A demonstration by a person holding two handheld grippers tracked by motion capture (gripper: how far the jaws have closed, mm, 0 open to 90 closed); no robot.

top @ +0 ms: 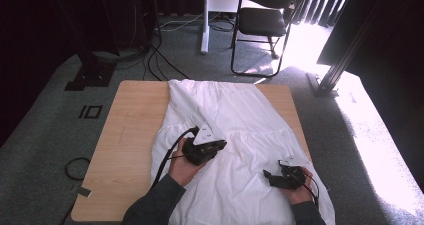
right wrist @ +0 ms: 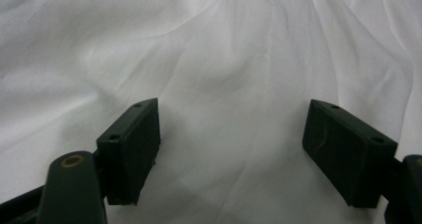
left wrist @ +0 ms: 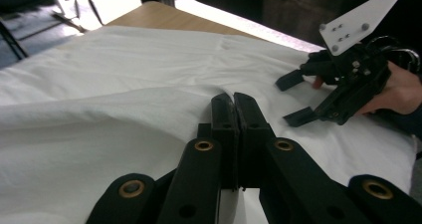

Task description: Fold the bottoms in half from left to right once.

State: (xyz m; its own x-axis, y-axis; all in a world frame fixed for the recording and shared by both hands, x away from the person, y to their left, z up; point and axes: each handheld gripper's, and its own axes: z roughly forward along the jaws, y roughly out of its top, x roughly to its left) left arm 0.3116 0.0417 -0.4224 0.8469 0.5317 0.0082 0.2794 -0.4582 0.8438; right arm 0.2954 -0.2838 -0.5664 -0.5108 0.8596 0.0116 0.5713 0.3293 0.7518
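Your left gripper (top: 218, 146) sits over the middle of the white garment (top: 240, 135), jaws pressed together; in the left gripper view a low ridge of cloth runs up to their tips, and whether any fabric is caught between them cannot be told. Your right gripper (top: 267, 176) rests low over the near right part of the cloth, jaws spread wide with nothing between them, only smooth fabric beneath. The two grippers point toward each other across the cloth.

The garment lies flat on the wooden table (top: 127, 130), its long axis running away from you: the narrow end points to the far edge, the wide end spreads toward you and over the near right edge.
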